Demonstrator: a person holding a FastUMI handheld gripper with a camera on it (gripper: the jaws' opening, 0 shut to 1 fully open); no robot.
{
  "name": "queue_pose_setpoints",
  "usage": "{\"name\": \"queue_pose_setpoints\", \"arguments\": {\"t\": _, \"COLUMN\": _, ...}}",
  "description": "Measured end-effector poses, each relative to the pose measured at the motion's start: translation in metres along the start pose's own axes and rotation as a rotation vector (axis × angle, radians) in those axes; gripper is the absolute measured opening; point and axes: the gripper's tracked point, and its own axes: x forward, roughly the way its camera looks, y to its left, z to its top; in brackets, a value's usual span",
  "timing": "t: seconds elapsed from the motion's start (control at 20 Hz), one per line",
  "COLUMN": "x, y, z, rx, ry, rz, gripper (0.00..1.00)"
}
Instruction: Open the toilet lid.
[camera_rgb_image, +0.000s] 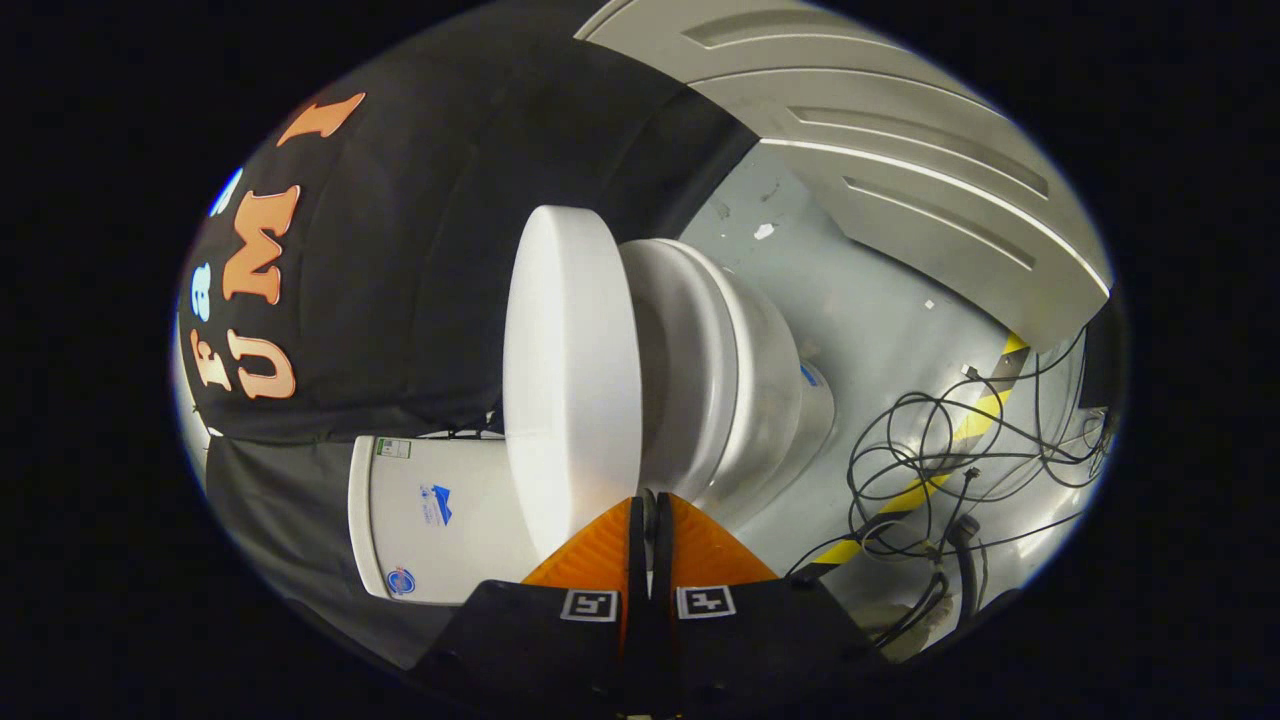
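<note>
The view is rolled on its side, with the floor on one side and the booth's wall on the other. A white toilet stands just ahead of my fingers. Its round lid (570, 380) is lifted off the seat (715, 350) and stands close to the tank (430, 515). A wide gap shows between lid and seat, above the bowl (775, 400). My gripper (650, 497) has orange fingers (600, 550) pressed together, and nothing is visibly held. Their tips sit right at the lid's rim, on the side facing the seat; contact is unclear.
A tangle of black cables (930, 470) lies on the grey floor beside the bowl, crossing a yellow-and-black tape strip (930, 485). A grey panelled door (900, 170) stands beyond the toilet. Black cloth (400, 300) hangs behind the tank.
</note>
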Motion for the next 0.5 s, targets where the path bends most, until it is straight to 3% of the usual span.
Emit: {"name": "queue_pose_setpoints", "arguments": {"t": 0.5, "x": -0.03, "y": 0.071, "z": -0.001, "rx": -0.132, "ry": -0.088, "rz": 0.011, "gripper": 0.08}}
